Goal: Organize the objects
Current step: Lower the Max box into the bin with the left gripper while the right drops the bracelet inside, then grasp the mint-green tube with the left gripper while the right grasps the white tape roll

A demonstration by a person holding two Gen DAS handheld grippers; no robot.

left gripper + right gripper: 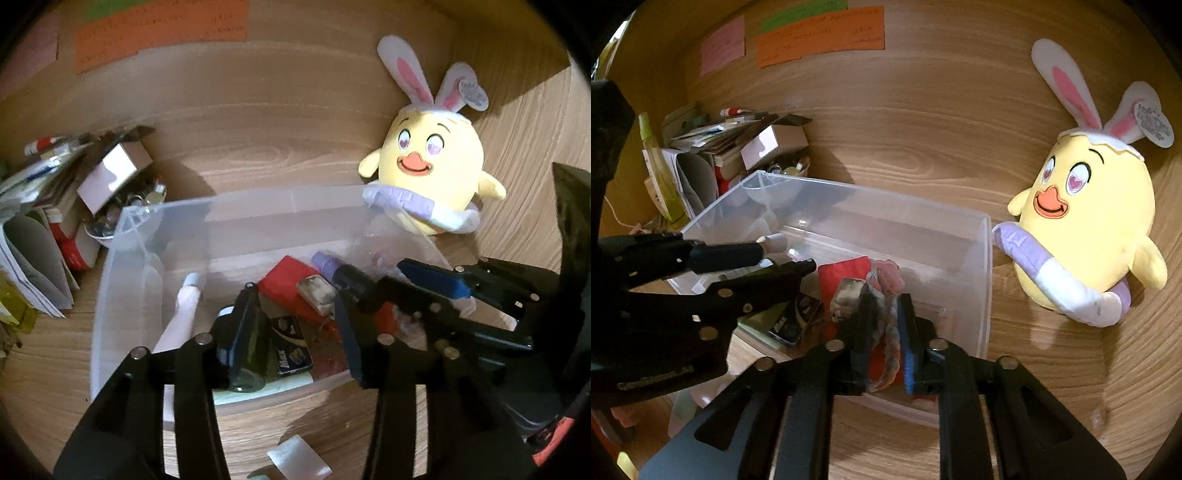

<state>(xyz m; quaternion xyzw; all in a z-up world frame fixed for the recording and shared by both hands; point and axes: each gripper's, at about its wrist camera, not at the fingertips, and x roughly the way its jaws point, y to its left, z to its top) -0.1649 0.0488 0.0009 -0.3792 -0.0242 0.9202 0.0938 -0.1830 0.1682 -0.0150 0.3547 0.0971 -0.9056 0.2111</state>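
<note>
Scene: Your two claws meet over a clear plastic bin point(982, 295) on a wooden surface point(923, 147), a yellow plush chick point(1093, 236) with rabbit ears sitting just beside the bin's right end.
Right claw: Your right claw point(886, 343) is pinched narrow on a braided cord point(892, 354), its pale pink end point(888, 275) bunched ahead of the tips, above the bin's near right corner.
Left claw: Your left claw point(295, 325) stands wide, one finger on either side of a dark bottle point(247, 350) lying in the bin; you cannot tell whether it touches.
Already in the bin: a red packet point(288, 284), a grubby eraser point(317, 295), a small dark "Max" box point(291, 350), a white tube point(184, 310), a purple-capped item point(325, 262).
Still out, by the look of it: the chick, a stack of books and papers point(701, 155) with a small cardboard box point(774, 144) at the bin's left end, and a scrap of paper point(299, 461) on the near surface.
Progress: seemingly past the midpoint, the cord about to join the rest.
Only the right view shows: the cord in the grip.
Only the left view shows: the bottle and the paper scrap.
</note>
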